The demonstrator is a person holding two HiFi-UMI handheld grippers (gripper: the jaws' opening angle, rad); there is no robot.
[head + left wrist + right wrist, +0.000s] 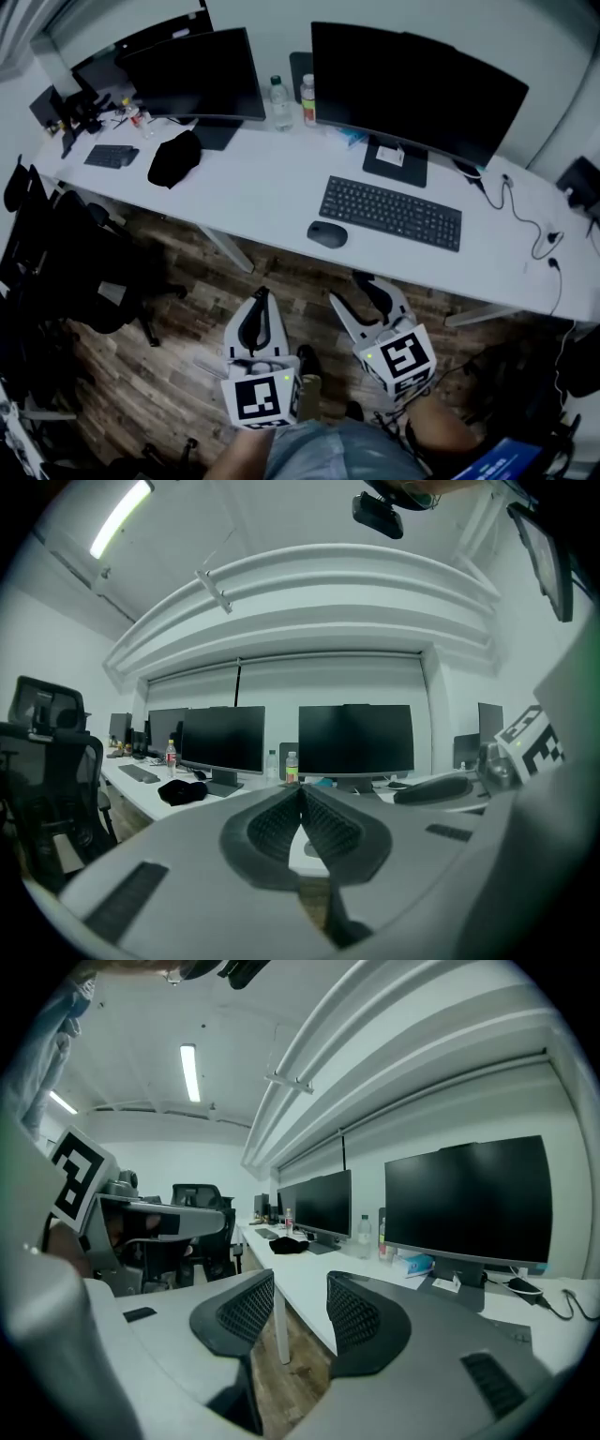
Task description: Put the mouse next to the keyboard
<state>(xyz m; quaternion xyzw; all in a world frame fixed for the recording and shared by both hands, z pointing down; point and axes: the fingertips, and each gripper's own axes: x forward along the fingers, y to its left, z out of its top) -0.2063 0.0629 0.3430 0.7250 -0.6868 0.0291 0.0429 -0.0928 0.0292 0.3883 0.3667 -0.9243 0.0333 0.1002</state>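
Note:
The dark mouse point(326, 234) lies on the white desk point(272, 192) near its front edge, just left of the black keyboard point(391, 212) with a small gap between them. Both grippers hang below the desk edge over the wooden floor, apart from the mouse. My left gripper point(260, 296) point(301, 794) is shut with its pads meeting and nothing in them. My right gripper point(361, 286) point(300, 1297) stands open and a clear gap shows between its ribbed pads, with nothing in it.
Two dark monitors point(417, 89) point(192, 75) stand at the back, with two bottles point(280, 103) between them. A black cloth point(174, 157) and a small keyboard point(112, 156) lie to the left. Cables point(525, 220) trail at the right. Office chairs point(84, 272) crowd the left.

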